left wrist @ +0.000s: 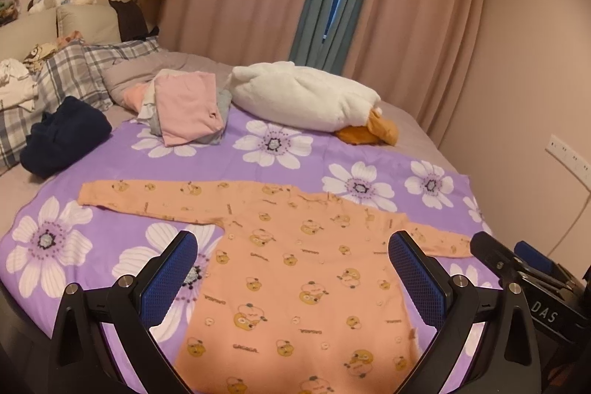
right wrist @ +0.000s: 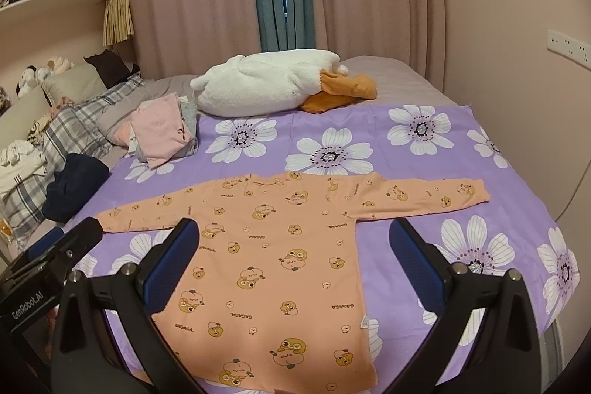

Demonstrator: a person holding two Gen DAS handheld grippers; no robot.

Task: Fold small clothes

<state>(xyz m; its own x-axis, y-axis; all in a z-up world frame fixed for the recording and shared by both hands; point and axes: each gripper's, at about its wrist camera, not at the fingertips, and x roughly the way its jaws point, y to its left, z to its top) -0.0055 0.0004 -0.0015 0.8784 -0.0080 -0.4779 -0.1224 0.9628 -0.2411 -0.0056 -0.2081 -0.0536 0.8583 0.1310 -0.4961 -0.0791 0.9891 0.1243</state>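
Observation:
An orange long-sleeved baby shirt (left wrist: 295,268) with yellow cartoon prints lies flat on the purple flowered sheet (left wrist: 258,150), both sleeves spread out sideways. It also shows in the right wrist view (right wrist: 280,264). My left gripper (left wrist: 293,242) is open and empty, hovering over the shirt's body near the hem. My right gripper (right wrist: 295,231) is open and empty, also above the shirt body. The right gripper's body shows at the right edge of the left wrist view (left wrist: 517,261). The left gripper's body shows at the left edge of the right wrist view (right wrist: 55,253).
A pile of folded pink and grey clothes (left wrist: 188,106) sits at the sheet's far left. A dark navy garment (left wrist: 62,135) lies left of it. A white plush duck (left wrist: 306,98) lies at the far side. Plaid pillows (left wrist: 74,72) are at the left, a wall (right wrist: 535,91) at the right.

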